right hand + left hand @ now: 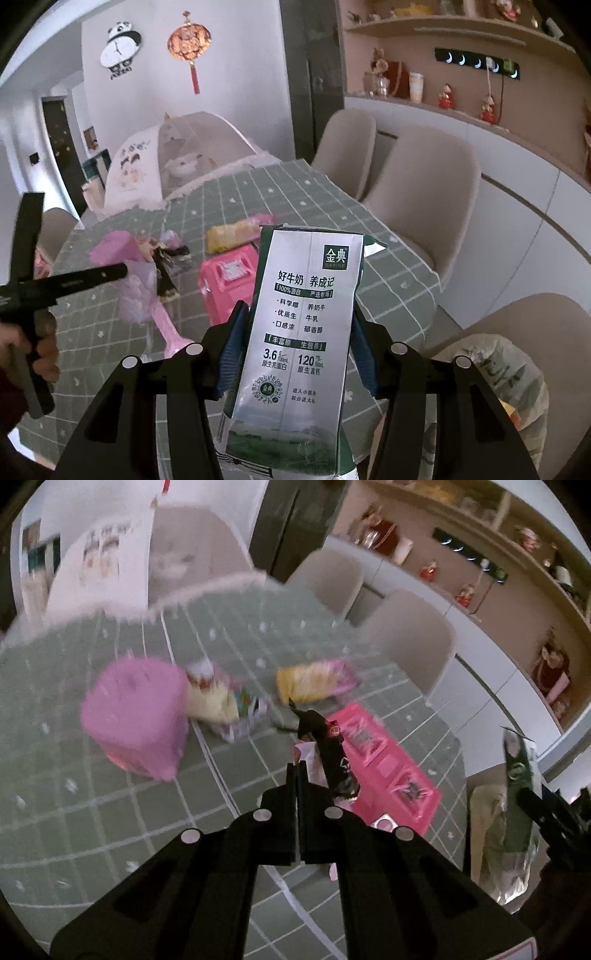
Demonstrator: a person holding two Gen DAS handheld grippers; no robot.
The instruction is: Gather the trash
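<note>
Right wrist view shows the milk carton clamped upright between the right gripper's blue pads, above the near table edge, with a crinkled plastic bag open just below to the right; its contents are too unclear to name. Left gripper is fully closed, seemingly pinching the black wrapper and a bit of pale film. Still lying on the green checked tablecloth: a yellow snack packet, pink carton, pink tub and crumpled wrappers, so most collecting remains.
</note>
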